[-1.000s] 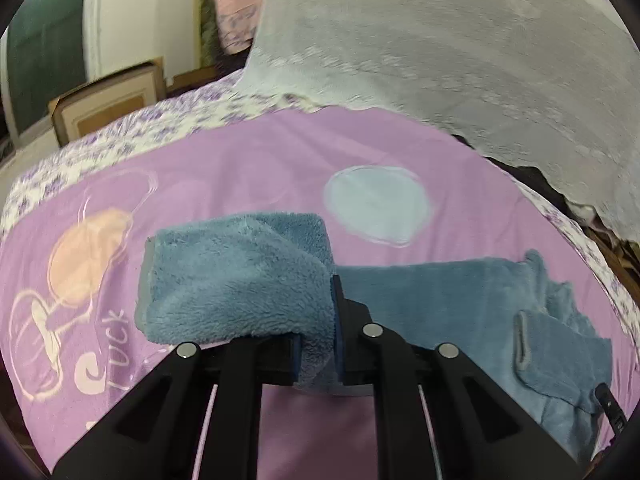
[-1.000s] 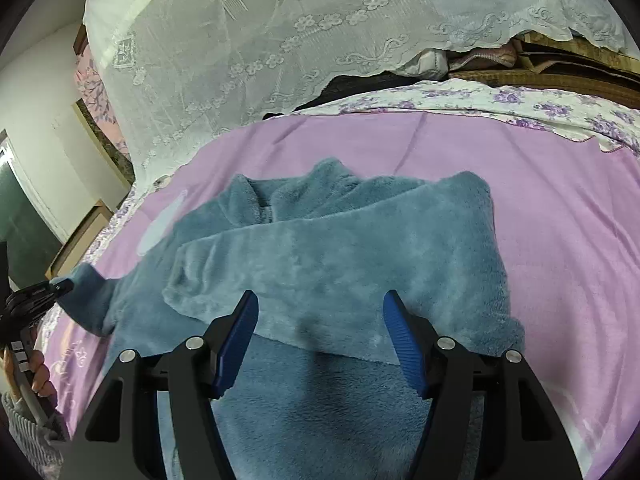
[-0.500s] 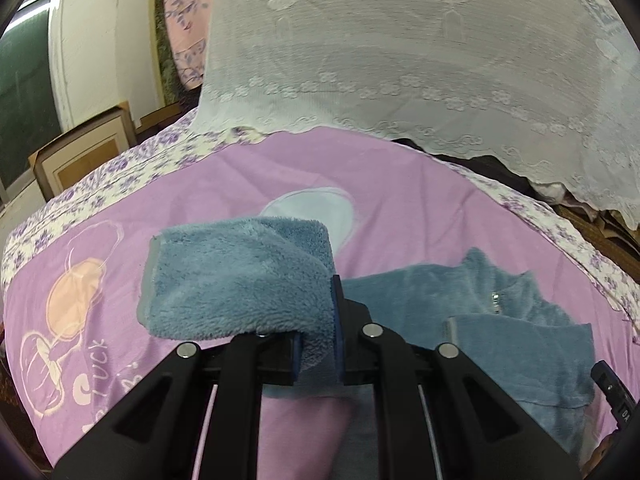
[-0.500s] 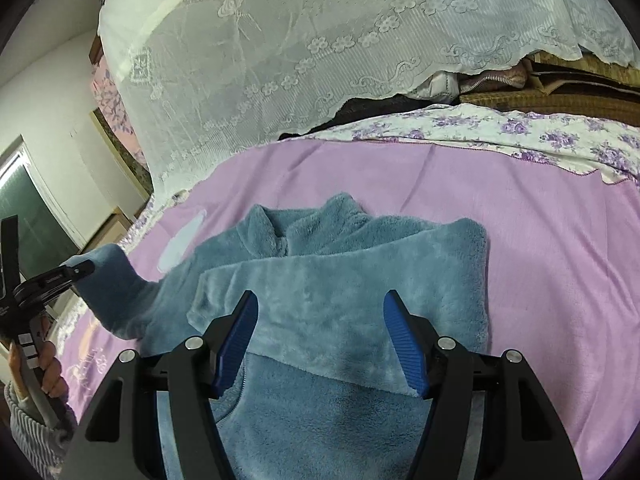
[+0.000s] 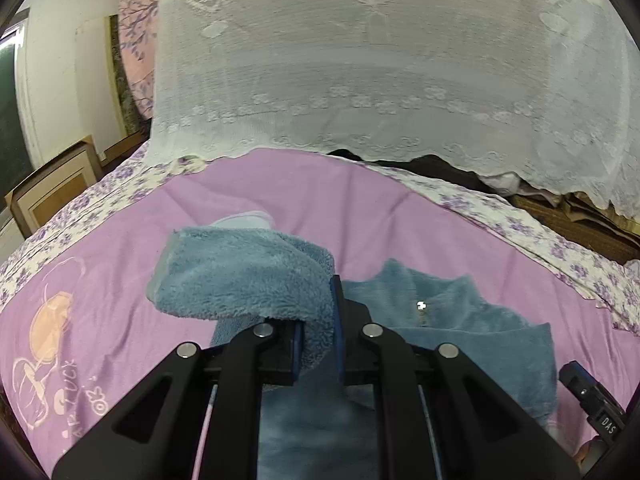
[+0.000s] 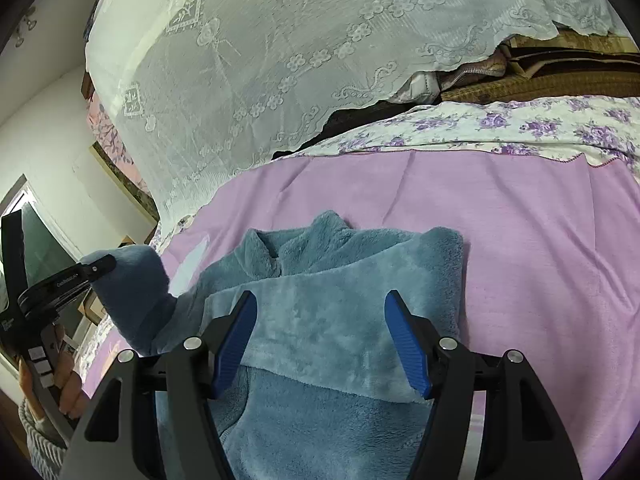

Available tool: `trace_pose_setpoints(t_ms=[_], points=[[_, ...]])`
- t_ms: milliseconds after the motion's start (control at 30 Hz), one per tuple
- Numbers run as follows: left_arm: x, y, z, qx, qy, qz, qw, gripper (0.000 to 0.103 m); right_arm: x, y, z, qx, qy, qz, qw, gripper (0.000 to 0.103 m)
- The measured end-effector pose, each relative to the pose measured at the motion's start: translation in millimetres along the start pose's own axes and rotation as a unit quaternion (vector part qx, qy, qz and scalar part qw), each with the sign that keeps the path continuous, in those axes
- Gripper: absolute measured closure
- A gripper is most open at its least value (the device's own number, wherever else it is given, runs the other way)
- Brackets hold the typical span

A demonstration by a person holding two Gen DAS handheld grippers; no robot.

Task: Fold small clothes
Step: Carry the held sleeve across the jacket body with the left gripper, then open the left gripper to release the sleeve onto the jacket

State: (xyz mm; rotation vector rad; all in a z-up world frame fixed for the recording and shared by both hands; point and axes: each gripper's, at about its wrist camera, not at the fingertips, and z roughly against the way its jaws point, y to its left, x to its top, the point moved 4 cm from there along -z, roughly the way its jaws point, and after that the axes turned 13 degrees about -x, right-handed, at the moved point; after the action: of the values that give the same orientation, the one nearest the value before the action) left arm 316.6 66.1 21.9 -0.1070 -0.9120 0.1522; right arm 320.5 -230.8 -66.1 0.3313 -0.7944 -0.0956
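A pink-purple bedspread (image 6: 520, 240) covers the bed, with a white lace cloth (image 5: 380, 80) draped over the pile behind it. On the bedspread lies a blue fleece jacket (image 6: 320, 420), collar away from the cameras, its right sleeve (image 6: 340, 328) folded flat across the chest. The right gripper (image 6: 324, 340) hovers above that folded sleeve, jaws spread wide and empty. The left gripper (image 5: 316, 344) is clamped on the left sleeve (image 5: 244, 276), lifted clear of the bed, the cuff flopping leftward over its jaws
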Motion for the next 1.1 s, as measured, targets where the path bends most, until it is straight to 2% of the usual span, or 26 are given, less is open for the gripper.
trace_pose_setpoints(t_ms=[233, 533, 700, 733, 767, 800, 833, 867, 967, 1100], points=[[-3, -44, -15, -0.023, 0.008, -0.016, 0.9996, 0.092, 5, -11, 2, 0.007, 0.002, -0.022, 1.0, 0.036], [-10, -92, -40, -0.066, 0.025, -0.008, 0.9975, 0.092, 11, -28, 0, 0.006, 0.005, -0.052, 0.999, 0.036], [-29, -118, -57, -0.089, 0.049, -0.019, 0.9947, 0.091, 12, -39, -5, 0.0, 0.009, -0.07, 0.997, 0.036], [-34, -121, -62, -0.09, 0.057, -0.023, 0.994, 0.082, 13, -41, -6, -0.001, 0.011, -0.073, 0.997, 0.036], [-42, -125, -67, -0.09, 0.066, -0.029, 0.9933, 0.066, 13, -43, -7, -0.003, 0.011, -0.075, 0.997, 0.036], [-47, -126, -69, -0.086, 0.069, -0.033, 0.9933, 0.058, 13, -44, -8, -0.004, 0.012, -0.077, 0.997, 0.036], [-52, -127, -71, -0.08, 0.07, -0.039, 0.9936, 0.044, 13, -45, -8, -0.005, 0.012, -0.078, 0.997, 0.036], [-57, -127, -72, -0.074, 0.07, -0.046, 0.9937, 0.035, 13, -47, -9, -0.006, 0.014, -0.081, 0.997, 0.036], [-68, -128, -72, -0.065, 0.078, -0.071, 0.9923, 0.023, 13, -50, -11, -0.008, 0.016, -0.085, 0.996, 0.036], [-73, -114, -61, -0.055, 0.079, -0.092, 0.991, 0.02, 11, -47, -11, -0.008, 0.018, -0.078, 0.997, 0.036]])
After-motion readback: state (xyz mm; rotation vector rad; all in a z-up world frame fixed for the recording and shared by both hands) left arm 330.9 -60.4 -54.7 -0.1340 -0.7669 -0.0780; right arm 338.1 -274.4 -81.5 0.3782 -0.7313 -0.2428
